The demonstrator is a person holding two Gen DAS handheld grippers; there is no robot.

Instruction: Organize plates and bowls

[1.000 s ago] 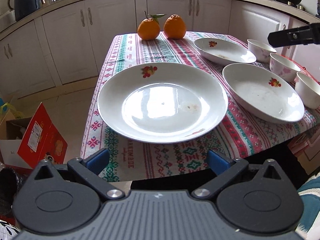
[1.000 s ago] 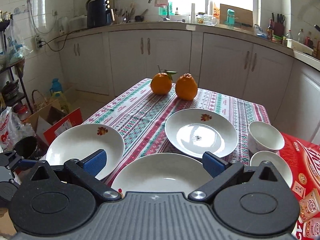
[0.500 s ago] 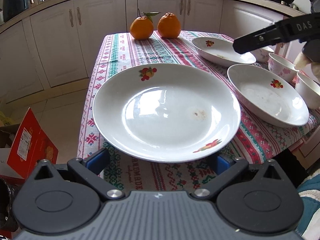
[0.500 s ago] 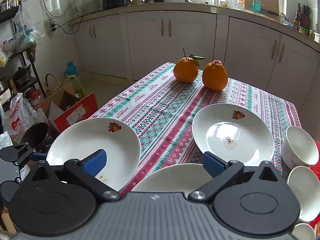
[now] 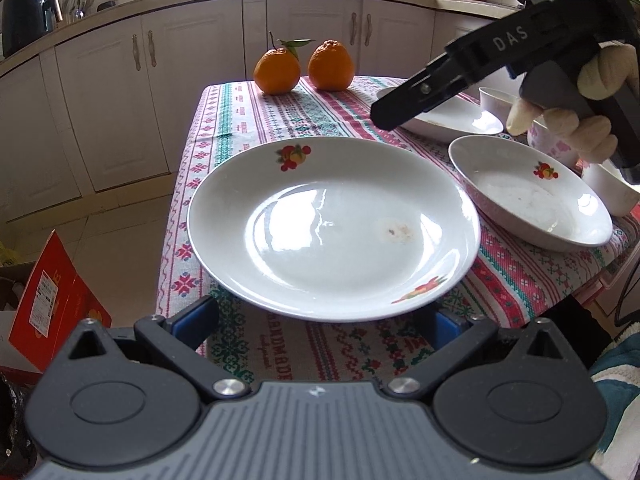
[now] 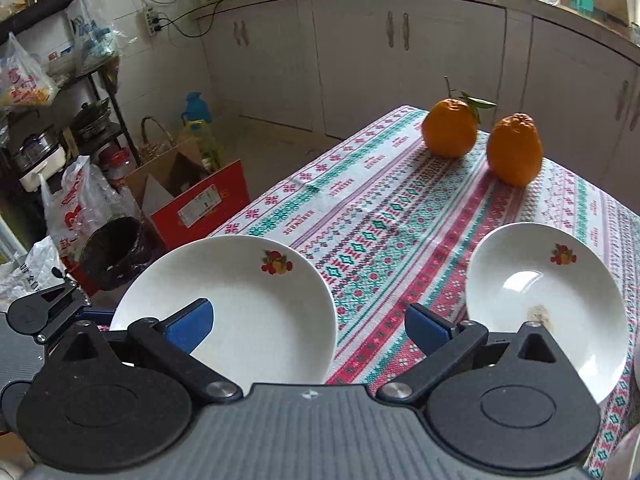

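- Nearest to us in the left wrist view, our left tongs (image 5: 320, 318) sit at 6 o'clock, spread wide with nothing held; the blue pads (image 5: 196, 318) lie just under the near rim of the large plate.
- The large plate (image 5: 332, 228), white with a fruit motif at its 11 o'clock rim and a small brown stain right of centre, sits at the near-left corner of the worktop (image 5: 256, 120), its near edge overhanging the patterned cloth.
- At 3 o'clock from that plate lies a second plate (image 5: 528, 196), deeper, with a fruit motif, close beside it; we cannot tell whether the rims touch.
- Further back at 1 o'clock lies a third plate (image 5: 452, 120), partly hidden by our right tongs.
- In the right wrist view, our right tongs (image 6: 308, 326) are wide open and empty, above the worktop between the large plate (image 6: 240, 312) at 9 o'clock and the third plate (image 6: 548, 304) at 3 o'clock.
- A gloved hand (image 5: 588, 100) grips the right tool at 2 o'clock in the left view.
- Behind the hand stand small bowls: a pink-flowered bowl (image 5: 550, 146), a plain bowl (image 5: 494, 100) and a near bowl (image 5: 608, 192).
- At 12 o'clock, at the far end of the worktop, two oranges (image 5: 278, 72) stand side by side, one with a leaf.
- On the floor at 8 o'clock lies a red carton (image 5: 52, 304).
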